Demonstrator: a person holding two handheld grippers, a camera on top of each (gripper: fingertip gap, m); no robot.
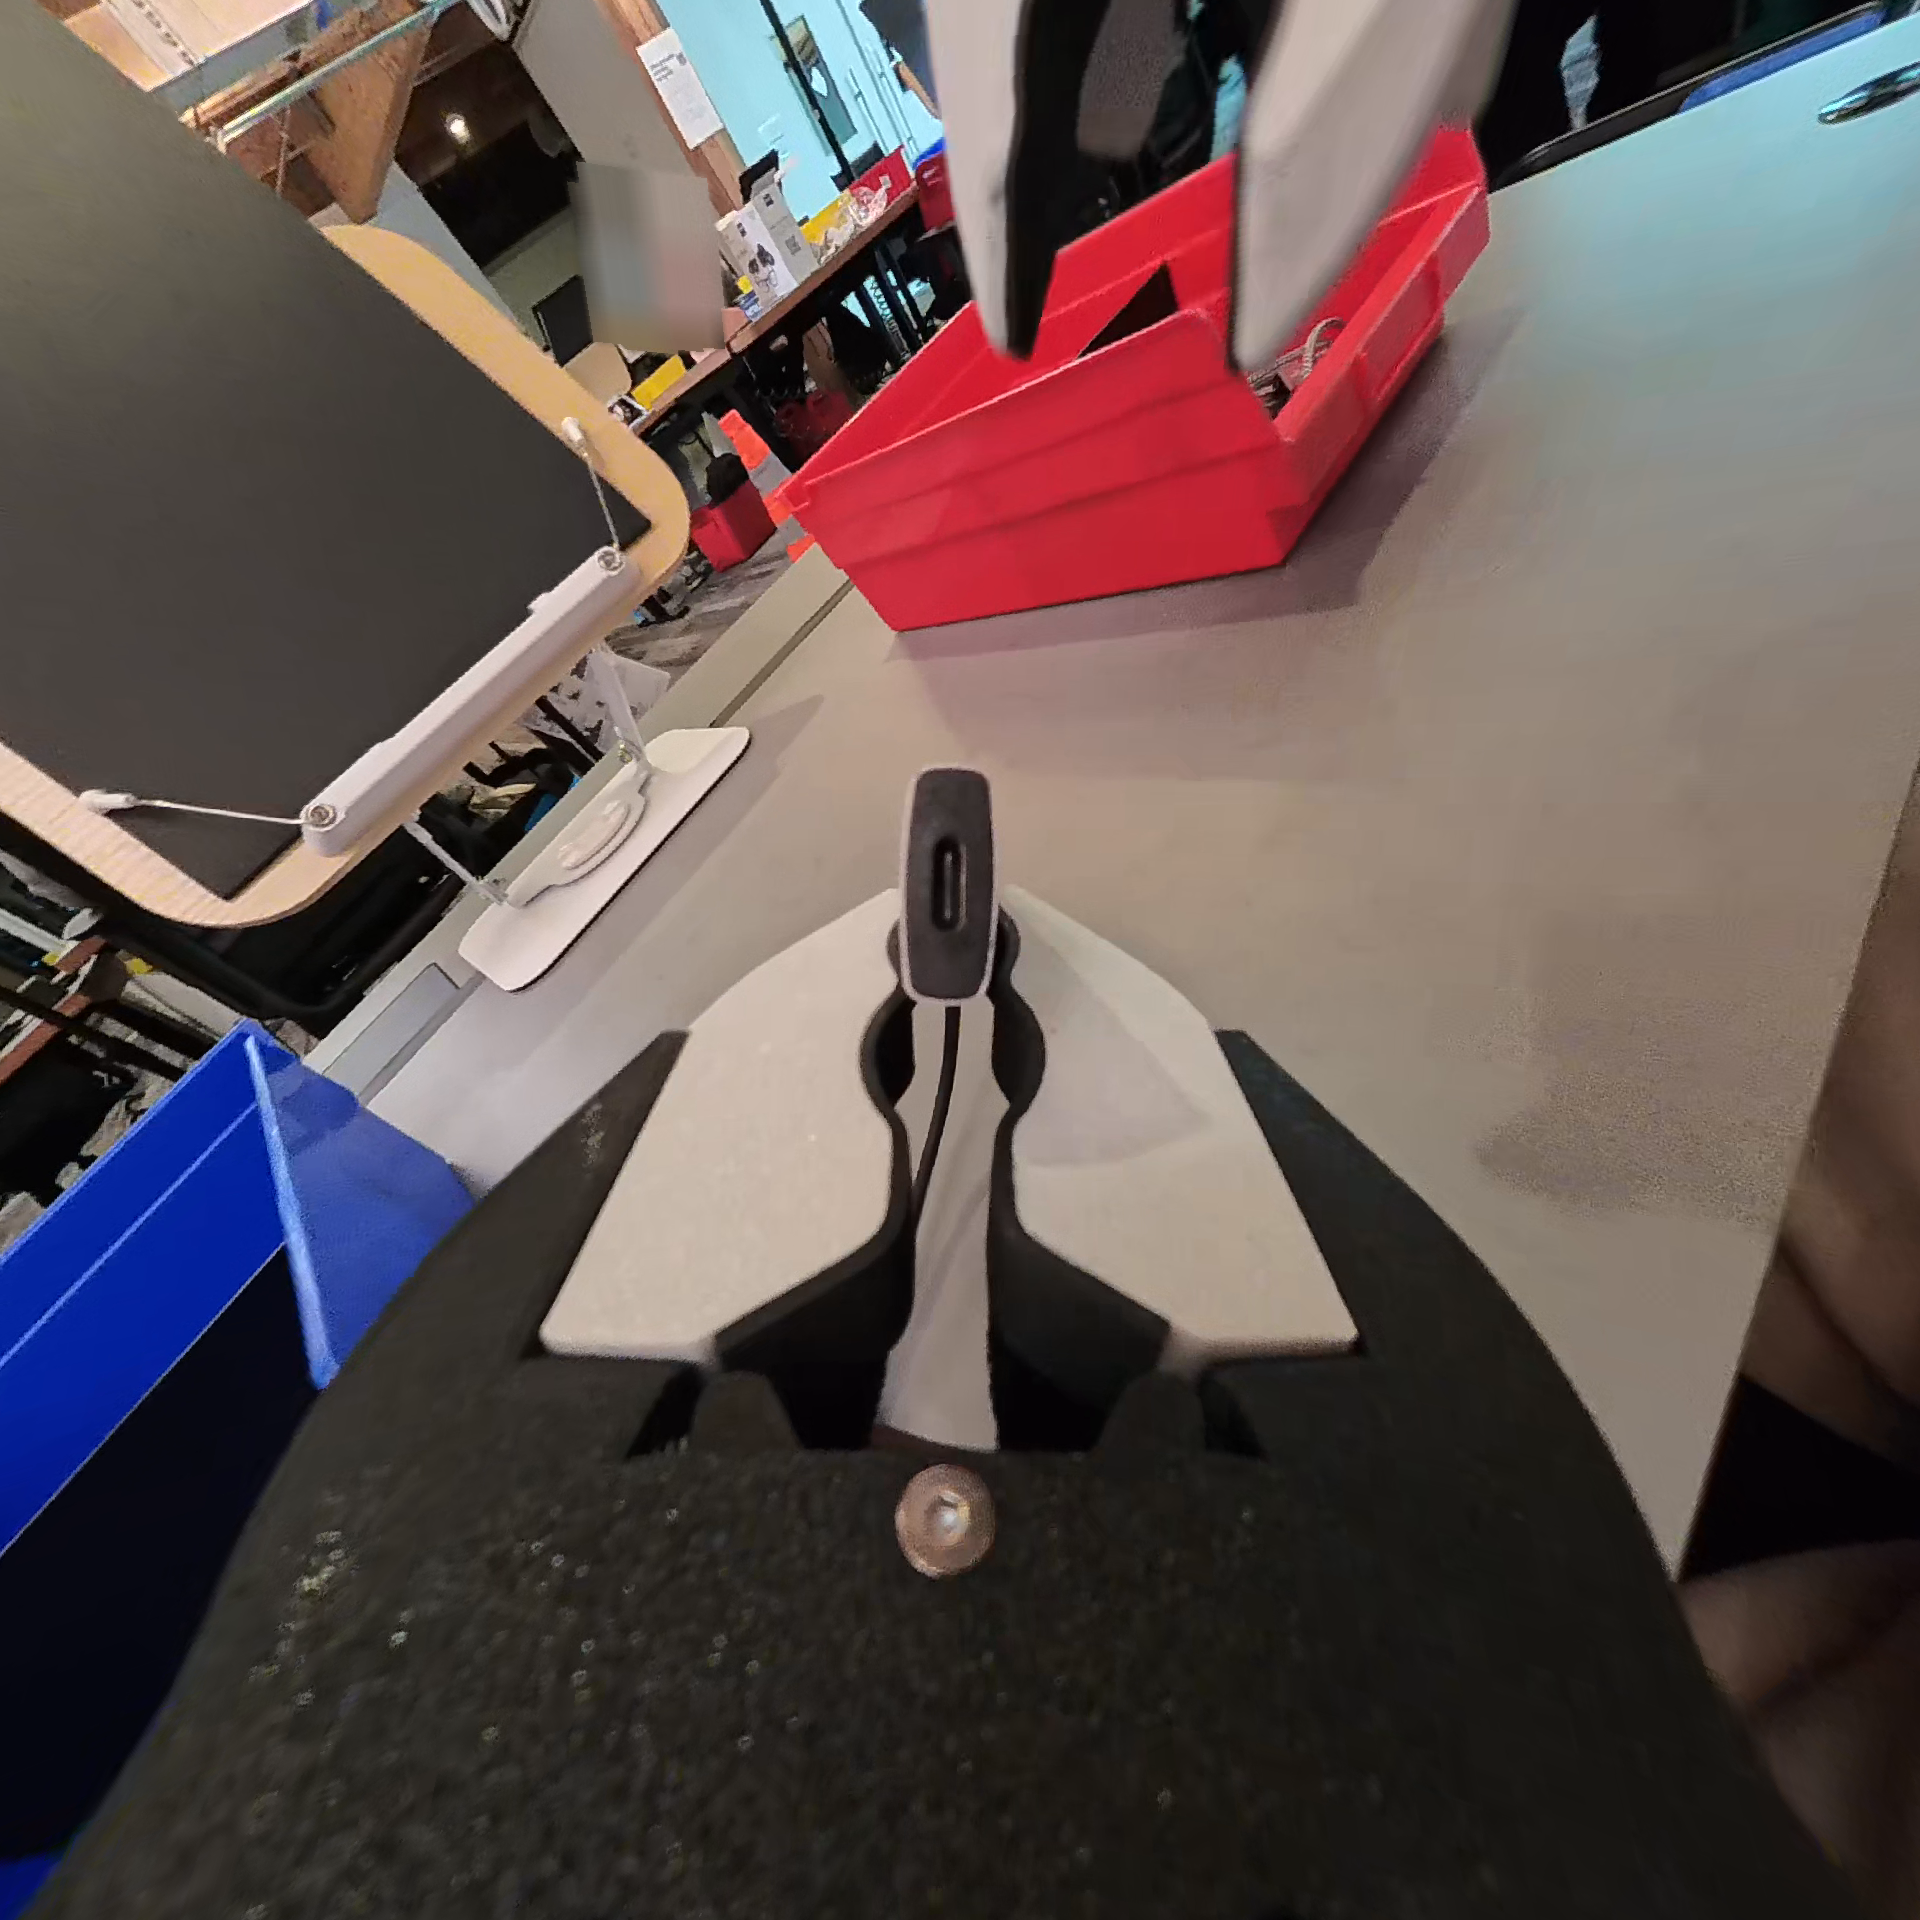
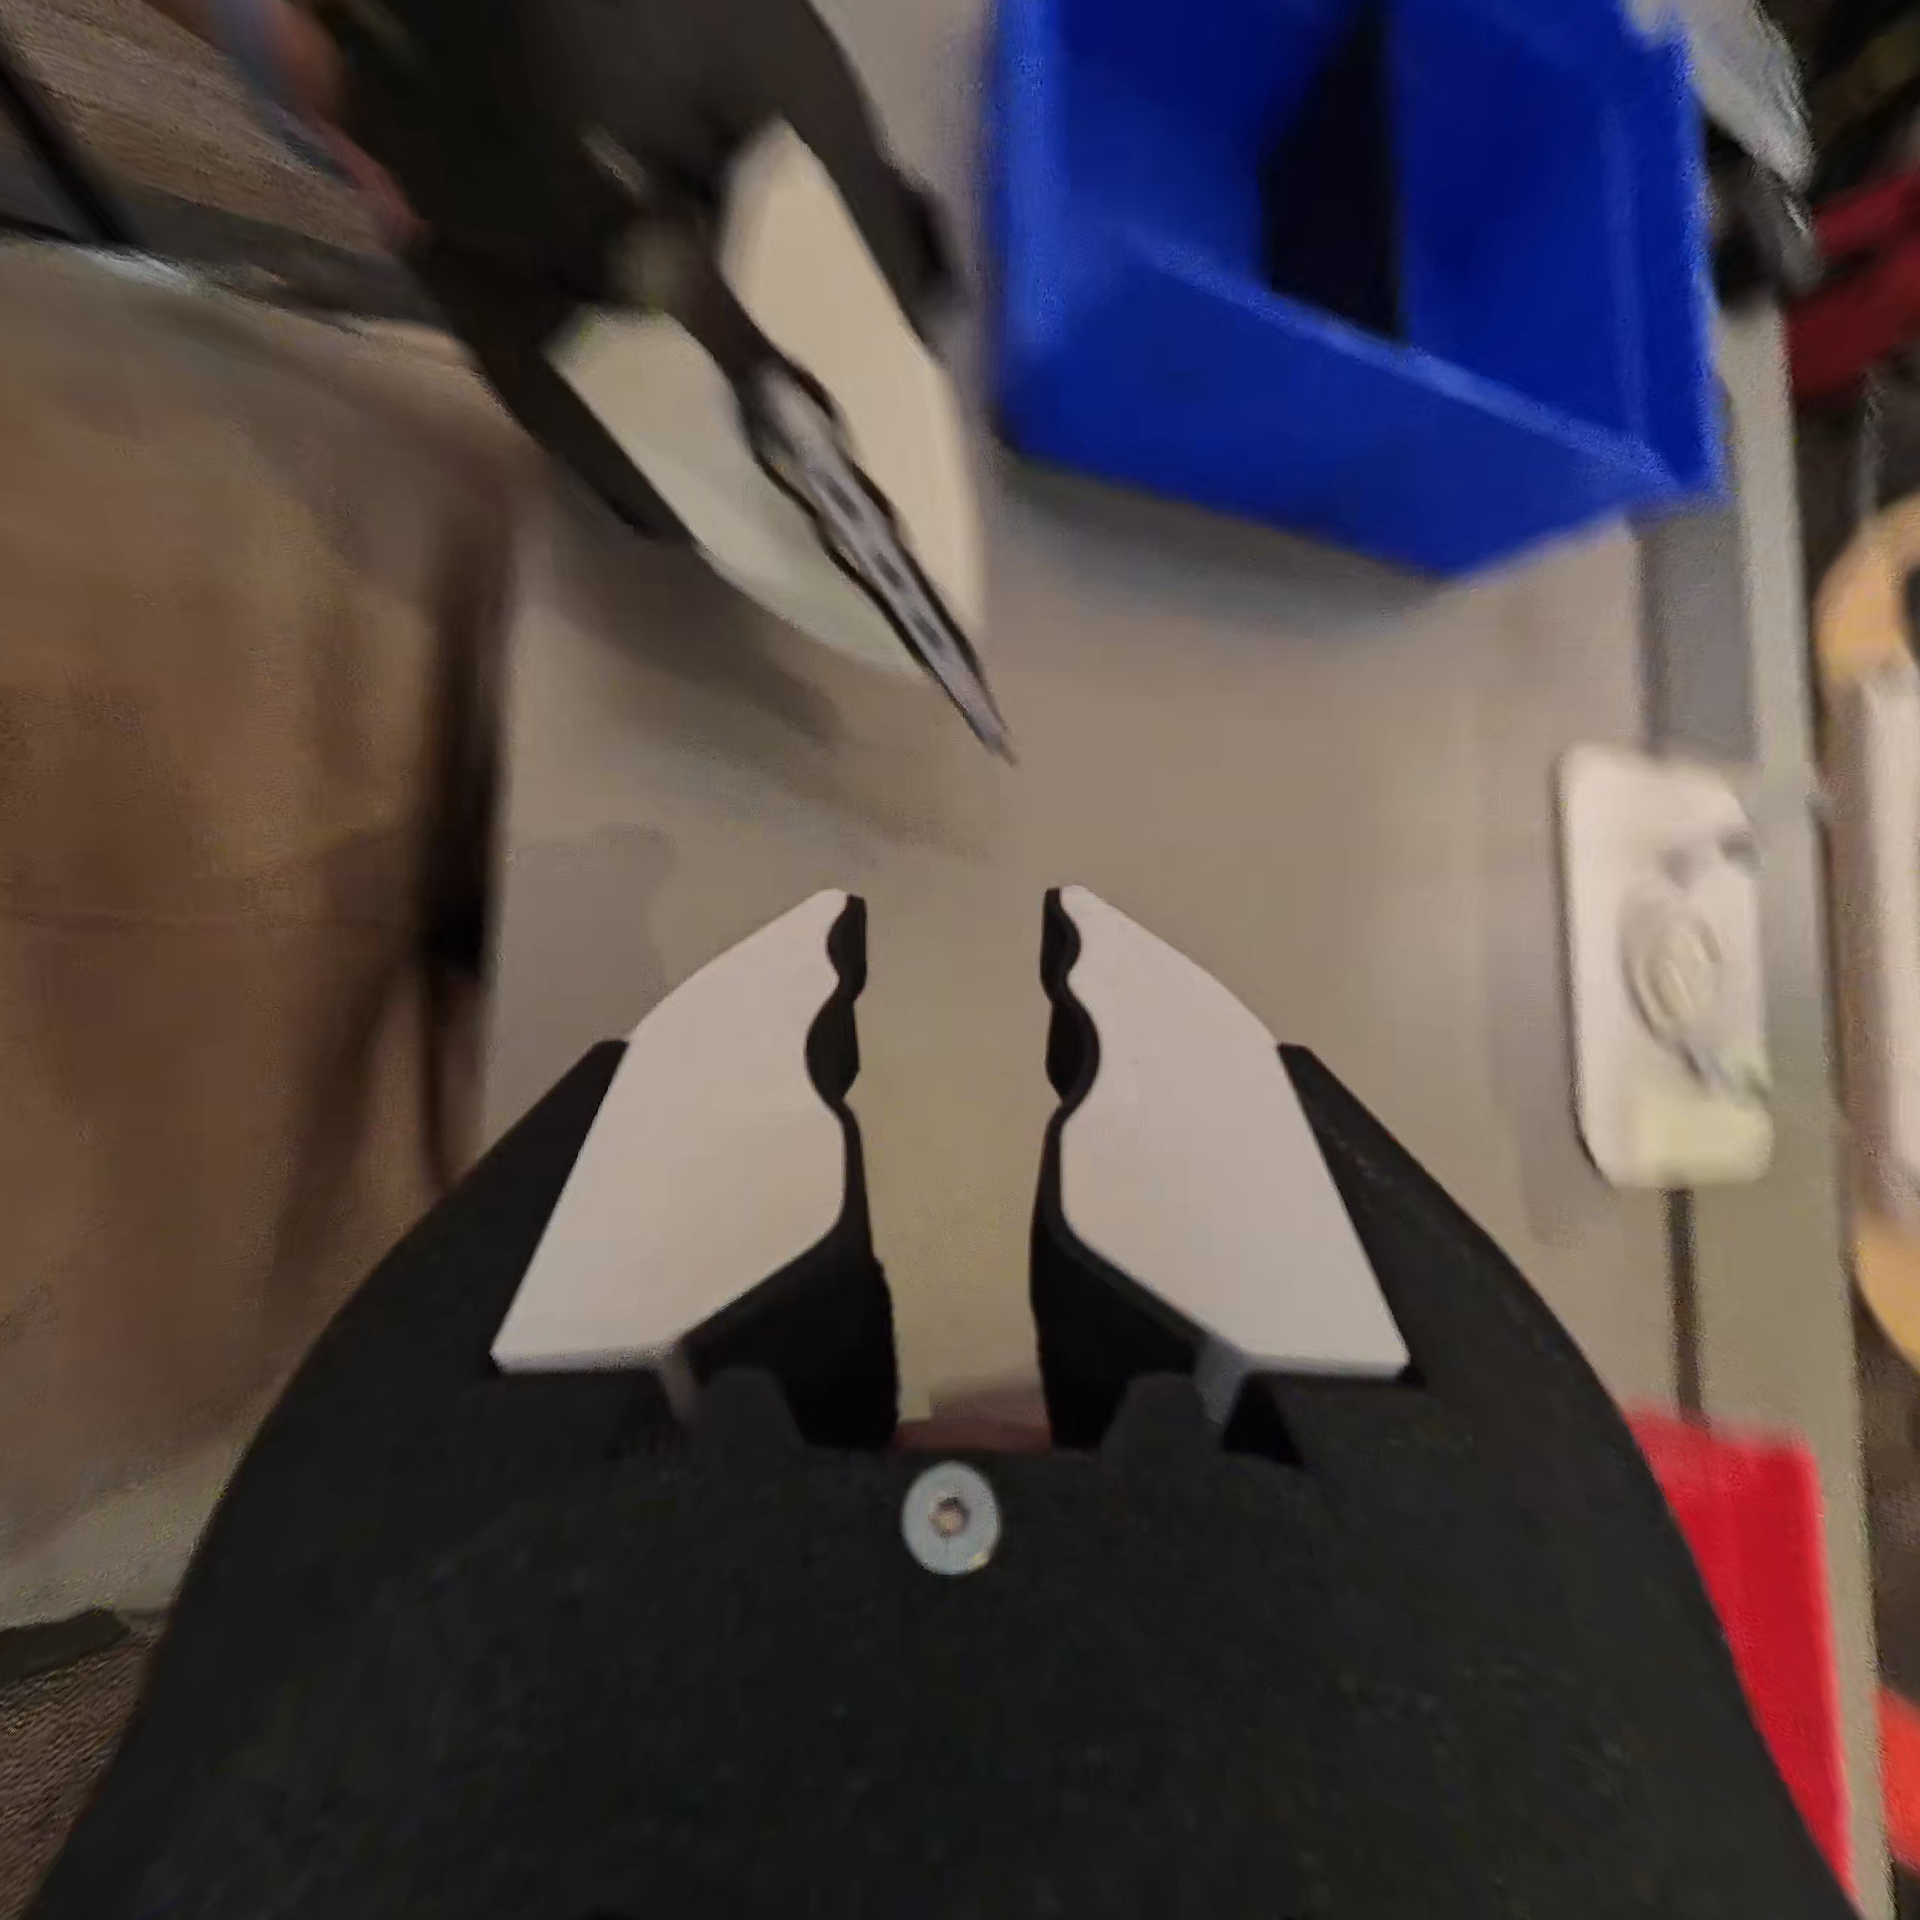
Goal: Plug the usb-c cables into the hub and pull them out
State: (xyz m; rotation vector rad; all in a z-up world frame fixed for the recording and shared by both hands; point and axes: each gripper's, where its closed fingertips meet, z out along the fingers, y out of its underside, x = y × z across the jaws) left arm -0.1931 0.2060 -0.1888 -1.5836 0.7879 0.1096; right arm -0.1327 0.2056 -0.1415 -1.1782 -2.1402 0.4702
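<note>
So the left claw (image 1: 951, 971) is clamping down on the hub (image 1: 948, 883), a slim dark thing with a pale edge, and it's holding it end-on so one oval port is facing straight out past the fingertips. A thin black cord is hanging back from the hub down between the two fingers. All of this is hovering over the grey worktop (image 1: 1403, 831), not touching it as far as I can tell.

The right claw (image 2: 954, 914) is sitting with its fingers apart and nothing between them, just bare worktop showing through the gap. From the left wrist view it's hanging above the red bin (image 1: 1091, 488), which is sitting farther back on the worktop. Something braided and metallic is peeking out at the bin's right end, probably cable, too small to say for sure.

The right wrist view is pretty smeared, but the left claw is showing up top left with the hub poking out as a dark wedge. A blue bin (image 2: 1351, 343) is sitting beyond it, and a white stand base (image 2: 1662, 977) is over on the right.
</note>
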